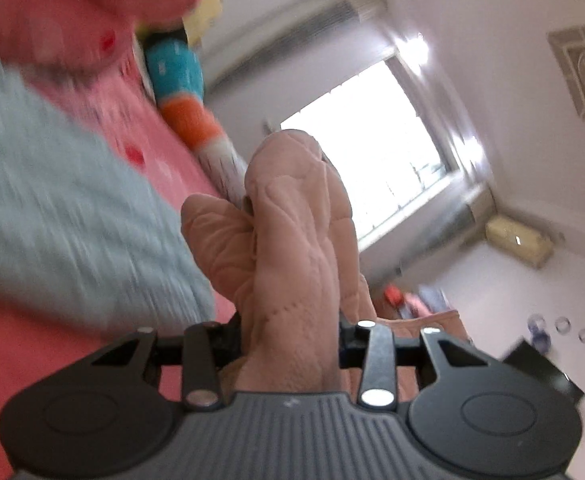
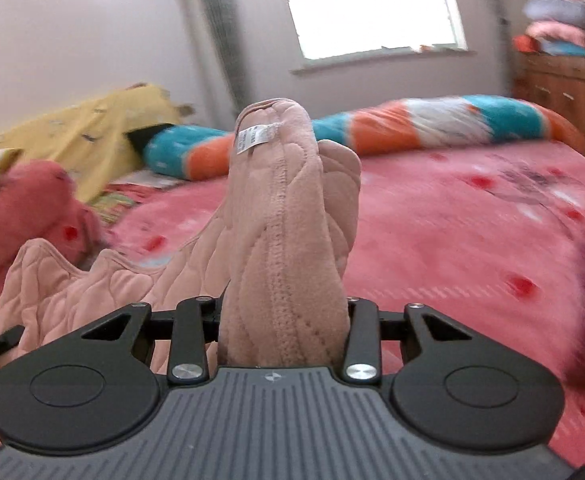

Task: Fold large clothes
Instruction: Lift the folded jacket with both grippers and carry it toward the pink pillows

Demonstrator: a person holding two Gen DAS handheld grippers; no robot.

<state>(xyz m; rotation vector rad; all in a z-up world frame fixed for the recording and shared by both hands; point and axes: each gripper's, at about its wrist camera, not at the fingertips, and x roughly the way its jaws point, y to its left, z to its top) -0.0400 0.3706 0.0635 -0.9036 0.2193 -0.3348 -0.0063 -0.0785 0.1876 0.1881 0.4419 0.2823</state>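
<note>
A pale pink quilted garment [image 1: 292, 264] bunches up between the jaws of my left gripper [image 1: 288, 240], which is shut on it; the cloth hides the fingers. In the right wrist view the same pink garment [image 2: 92, 280] rises in a thick fold through my right gripper [image 2: 288, 208], also shut on it. A white care label [image 2: 254, 138] sits at the top of that fold. The rest of the garment hangs down to the left, above the pink bed [image 2: 452, 220].
A striped turquoise, orange and white bolster [image 2: 372, 128] lies along the bed's far edge under the window [image 2: 368, 4]. A light blue blanket [image 1: 52, 200] lies on the bed. Yellow cloth [image 2: 84, 132] is piled at the left, a wooden dresser [image 2: 552, 84] at the right.
</note>
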